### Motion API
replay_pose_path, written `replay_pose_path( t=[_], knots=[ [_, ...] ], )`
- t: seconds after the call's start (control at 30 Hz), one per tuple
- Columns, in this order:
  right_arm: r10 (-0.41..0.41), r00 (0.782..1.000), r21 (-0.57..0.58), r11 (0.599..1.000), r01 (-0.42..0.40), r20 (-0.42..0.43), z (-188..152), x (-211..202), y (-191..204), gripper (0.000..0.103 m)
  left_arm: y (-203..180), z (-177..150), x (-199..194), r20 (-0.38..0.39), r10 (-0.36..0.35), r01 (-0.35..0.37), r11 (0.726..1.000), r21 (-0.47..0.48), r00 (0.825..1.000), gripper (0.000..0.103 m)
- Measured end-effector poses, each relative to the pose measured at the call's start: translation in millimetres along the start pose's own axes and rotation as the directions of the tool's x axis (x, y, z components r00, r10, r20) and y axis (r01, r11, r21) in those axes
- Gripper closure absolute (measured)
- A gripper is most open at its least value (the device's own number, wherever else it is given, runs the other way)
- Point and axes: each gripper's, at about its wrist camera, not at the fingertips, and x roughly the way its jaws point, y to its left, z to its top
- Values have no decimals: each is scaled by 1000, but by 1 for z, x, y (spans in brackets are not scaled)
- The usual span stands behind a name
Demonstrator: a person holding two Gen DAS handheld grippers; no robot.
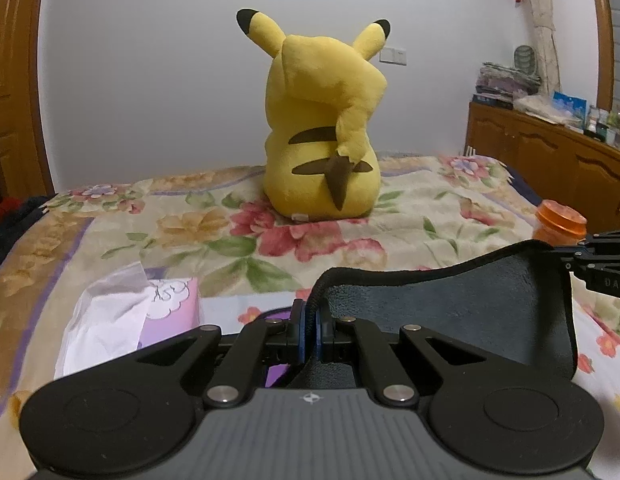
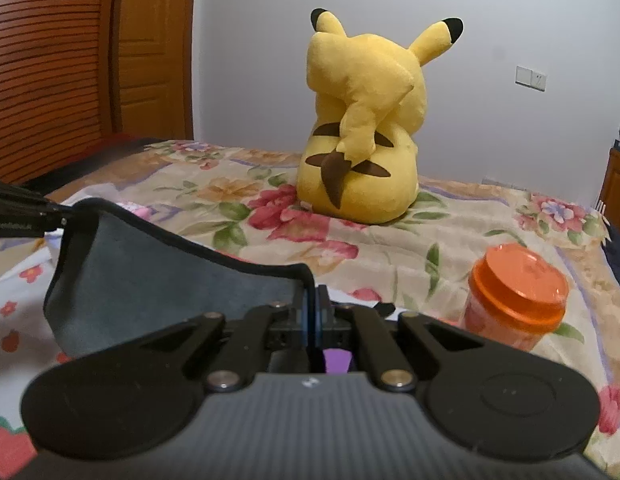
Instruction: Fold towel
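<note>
A dark grey towel [image 1: 470, 304] with a black hem hangs between my two grippers above the floral bedspread [image 1: 270, 236]. My left gripper [image 1: 310, 320] is shut on one corner of its top edge. The right gripper [image 1: 566, 254] shows at the right edge of the left wrist view, pinching the other corner. In the right wrist view my right gripper [image 2: 312, 312] is shut on the towel [image 2: 150, 280], and the left gripper [image 2: 66, 216] shows at the far left holding the other corner. The towel sags in the middle.
A yellow Pikachu plush [image 1: 322, 128] sits on the bed ahead, back to me. An orange-lidded jar [image 2: 514, 296] stands to the right. A purple tissue pack [image 1: 134, 316] lies to the left. A wooden cabinet [image 1: 550, 160] stands at the right wall.
</note>
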Motion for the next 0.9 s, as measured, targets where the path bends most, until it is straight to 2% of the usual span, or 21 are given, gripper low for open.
replay_pose_path(
  t=[0.53, 0.9],
  knots=[
    [-41, 999, -25, 999, 41, 5, 8, 48, -9, 99, 10, 14, 58, -26, 56, -56, 998, -19, 998, 95],
    [-57, 996, -20, 998, 56, -76, -16, 92, -15, 99, 16, -1, 108, -111, 85, -86, 996, -3, 990, 95]
  ],
)
